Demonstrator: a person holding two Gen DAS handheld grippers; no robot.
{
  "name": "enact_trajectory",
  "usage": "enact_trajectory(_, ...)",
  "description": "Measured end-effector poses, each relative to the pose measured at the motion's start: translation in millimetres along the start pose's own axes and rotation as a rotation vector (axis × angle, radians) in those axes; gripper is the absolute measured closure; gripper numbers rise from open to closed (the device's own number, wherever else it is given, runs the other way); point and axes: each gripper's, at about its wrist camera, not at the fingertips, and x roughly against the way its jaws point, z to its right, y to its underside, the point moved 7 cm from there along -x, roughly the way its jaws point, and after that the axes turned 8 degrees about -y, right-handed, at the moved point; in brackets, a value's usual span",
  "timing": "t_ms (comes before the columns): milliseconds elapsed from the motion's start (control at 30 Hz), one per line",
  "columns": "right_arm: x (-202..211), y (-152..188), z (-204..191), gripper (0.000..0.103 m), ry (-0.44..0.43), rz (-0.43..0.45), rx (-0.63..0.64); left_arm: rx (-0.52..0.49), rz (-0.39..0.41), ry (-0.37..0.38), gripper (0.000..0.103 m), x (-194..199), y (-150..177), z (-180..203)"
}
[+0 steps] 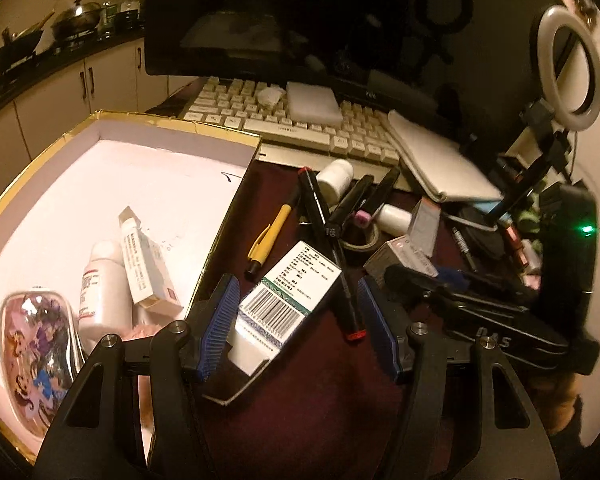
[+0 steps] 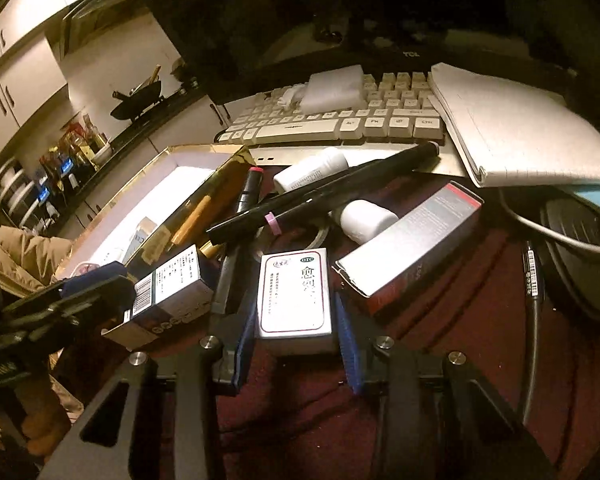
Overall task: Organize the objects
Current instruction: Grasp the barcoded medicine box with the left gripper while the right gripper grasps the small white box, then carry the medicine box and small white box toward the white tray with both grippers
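a: what's your left claw (image 1: pixel 296 316) up to?

b: in the left view it's spread wide around the barcode box (image 1: pixel 288 292). the left pad looks close to the box's edge, but i can't tell if it touches; the right pad stands clear. the box lies tilted on the counter (image 1: pixel 332 392), just beside the tray (image 1: pixel 236 204), with a black marker (image 1: pixel 332 256) crossing at its right side.

a: so which step is this?

b: i'd say reaching for a grasp, not yet closed. next i'd need to pinch the box without catching the marker, then lift it over the tray wall to join the bottle (image 1: pixel 102 288) and small box (image 1: pixel 146 264) already inside.

a: and the right view?

b: my right claw (image 2: pixel 296 316) sits around the white medicine box (image 2: pixel 294 300), pads close on both sides. whether they actually press it, i can't tell. a long grey box (image 2: pixel 408 244) lies just beside it, and a long pen (image 2: pixel 324 196) lies across the pile behind.

a: anything hard to make out?

b: the light is dim and warm. the near end of the barcode box is cut off by my left claw, and in the right view most of the tray is hidden behind its wall.
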Motion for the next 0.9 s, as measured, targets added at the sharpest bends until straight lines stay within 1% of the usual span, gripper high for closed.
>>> enact_trajectory(100,-0.2,0.3,0.1,0.066,-0.003,0.000,-0.003,-0.029,-0.021,-0.027,0.041,-7.8,-2.0,1.5)
enact_trajectory(167,0.3,0.5,-0.2,0.066,-0.007,0.001,-0.001,-0.067,-0.040,-0.068,0.041,-14.8,-1.7,3.3)
enact_trajectory(267,0.7,0.3,1.1,0.066,-0.009,0.005,-0.006,-0.123,-0.082,-0.097,0.041,-25.7,5.3,5.5)
enact_trajectory(333,1.3,0.8,2.0,0.066,-0.008,0.005,-0.012,-0.142,-0.076,-0.106,0.041,-24.8,7.5,6.2)
enact_trajectory(400,1.6,1.0,2.7,0.066,-0.009,0.007,-0.016,-0.142,-0.084,-0.058,0.042,-22.4,9.8,8.9)
enact_trajectory(467,1.6,1.1,2.9,0.066,-0.009,0.007,-0.016,-0.143,-0.101,-0.041,0.058,-21.5,12.5,11.1)
enact_trajectory(500,1.5,1.0,3.1,0.066,-0.010,0.007,-0.016,-0.146,-0.121,-0.027,0.060,-22.5,15.1,12.1)
enact_trajectory(567,1.7,1.0,3.2,0.066,-0.009,0.007,-0.017,-0.142,-0.149,-0.011,0.061,-24.8,18.6,14.4)
enact_trajectory(600,1.7,1.0,3.6,0.066,-0.009,0.007,-0.019,-0.140,-0.153,-0.024,0.061,-26.8,19.2,13.5)
enact_trajectory(667,1.5,0.5,4.1,0.066,-0.010,0.007,-0.021,-0.124,-0.151,-0.041,0.061,-29.7,17.6,11.8)
enact_trajectory(733,1.3,0.3,4.4,0.066,-0.010,0.006,-0.021,-0.101,-0.160,-0.025,0.061,-31.1,16.1,11.8)
enact_trajectory(833,1.4,0.3,4.4,0.066,-0.010,0.006,-0.021,-0.101,-0.149,-0.025,0.061,-33.8,16.5,12.5)
enact_trajectory(867,1.5,0.3,4.3,0.066,-0.010,0.007,-0.021,-0.091,-0.149,-0.023,0.062,-35.0,17.7,11.6)
enact_trajectory(900,1.3,0.2,4.5,0.066,-0.011,0.007,-0.022,-0.084,-0.154,-0.014,0.066,-35.7,19.3,11.6)
